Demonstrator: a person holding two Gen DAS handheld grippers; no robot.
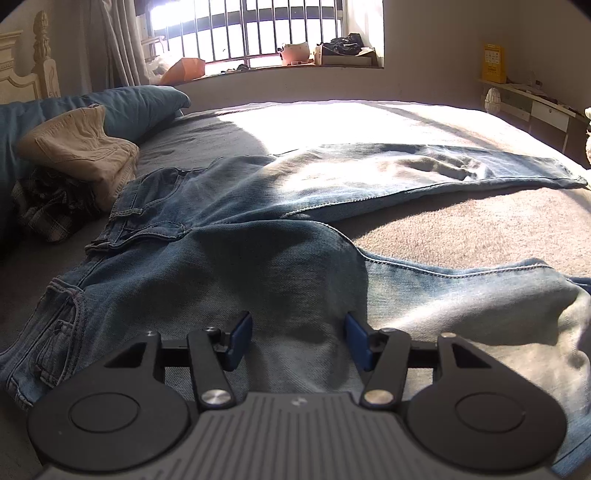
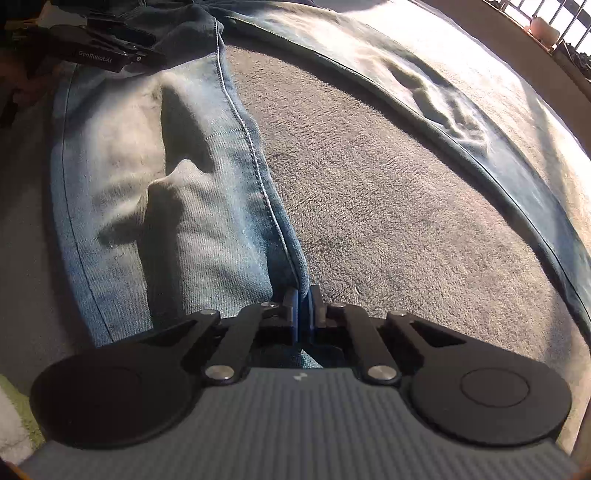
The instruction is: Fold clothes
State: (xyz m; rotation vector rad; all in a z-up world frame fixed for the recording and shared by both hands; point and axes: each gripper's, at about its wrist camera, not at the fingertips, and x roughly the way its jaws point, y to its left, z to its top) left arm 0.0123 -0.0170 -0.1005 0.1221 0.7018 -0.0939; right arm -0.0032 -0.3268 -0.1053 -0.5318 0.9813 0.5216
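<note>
A pair of faded blue jeans (image 1: 229, 236) lies spread on the grey bed cover, waistband to the left, legs splayed to the right. My left gripper (image 1: 298, 325) is open, its blue pads over the thigh of the near leg. In the right wrist view my right gripper (image 2: 303, 299) is shut on the inner seam edge of the near leg of the jeans (image 2: 192, 206). The far leg (image 2: 424, 85) runs across the upper right. My left gripper (image 2: 110, 48) shows at the top left of that view, over the same leg.
A pile of beige trousers (image 1: 81, 151) and a plaid cloth (image 1: 48, 206) lies by a blue pillow (image 1: 144, 107) at the left. The grey bed cover (image 2: 388, 206) shows between the legs. A barred window (image 1: 258, 33) and a shelf (image 1: 532, 96) stand behind.
</note>
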